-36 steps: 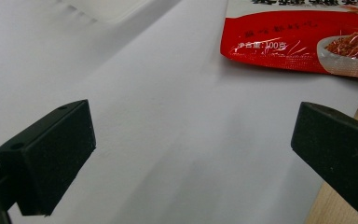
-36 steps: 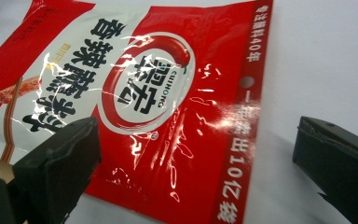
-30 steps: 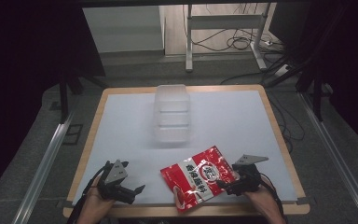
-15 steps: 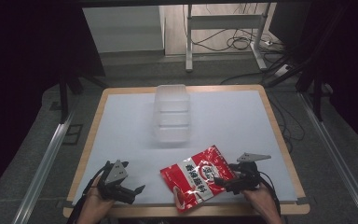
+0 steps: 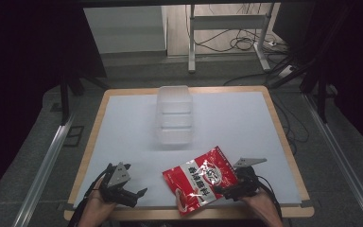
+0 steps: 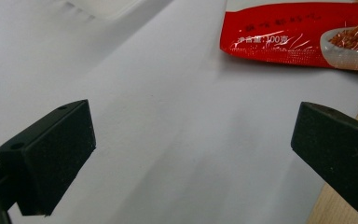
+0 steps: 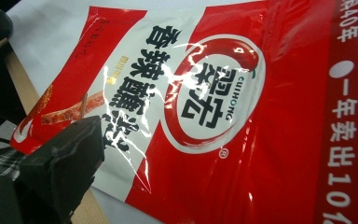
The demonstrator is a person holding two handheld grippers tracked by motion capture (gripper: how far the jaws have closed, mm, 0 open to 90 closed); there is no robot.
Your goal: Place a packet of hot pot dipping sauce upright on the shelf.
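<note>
Red seasoning packet (image 5: 201,180) lies flat at the near edge of the tabletop (image 5: 227,118), long axis slanting from near-left to far-right. Right gripper (image 5: 227,190) sits at its right edge, jaws spread around the packet, not yet clenched. Left gripper (image 5: 131,194) rests released, well apart to the left; clear container (image 5: 174,115) stands farther back.

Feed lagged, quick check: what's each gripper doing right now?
Left gripper: open, holding nothing.
Right gripper: at the red packet; grip cannot be told.
</note>
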